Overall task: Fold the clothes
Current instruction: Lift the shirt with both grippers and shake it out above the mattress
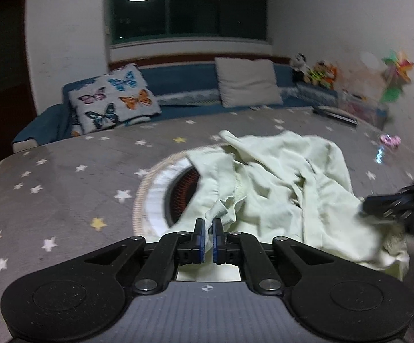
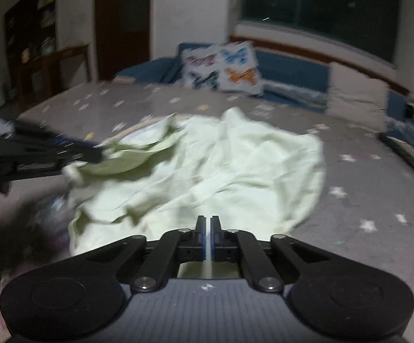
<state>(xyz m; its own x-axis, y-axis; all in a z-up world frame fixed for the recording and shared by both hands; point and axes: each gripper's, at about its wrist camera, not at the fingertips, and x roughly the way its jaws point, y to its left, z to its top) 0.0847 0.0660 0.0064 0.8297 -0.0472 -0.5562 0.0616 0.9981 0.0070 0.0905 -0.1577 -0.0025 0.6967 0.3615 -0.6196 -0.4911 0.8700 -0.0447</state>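
Pinching the pale green garment [image 1: 278, 188] at two places, both grippers have hold of crumpled cloth on a grey star-patterned bed [image 1: 63, 177]. The left gripper [image 1: 209, 228] has its jaws pressed nearly together on a fold at the garment's near edge; the right wrist view shows that same edge drawn up and taut from its tips. The right gripper [image 2: 207, 228] has its jaws pressed together too, with a thin strip of cloth caught between the blue pads.

The garment lies in a heap in the middle of the bed, partly covering a round thing with a pale ribbed rim and a dark red centre [image 1: 178, 191]; what that is I cannot tell.

The main risk, as I judge it, is that either pinch holds only one layer or a loose wrinkle, so lifting would pull out a bunch instead of a clean edge, and the fold would come out crooked. A thin pinch could also slip if the two hands pull apart too hard. The cloth may drag the round thing along, since it lies over it.

Room is generous: bare bed lies to the left and beyond the heap. Cushions, among them a butterfly cushion [image 1: 112, 100], line the far side, well apart from the garment. Small toys [image 1: 390, 140] lie near the bed's right edge, so spreading rightward has less clearance.
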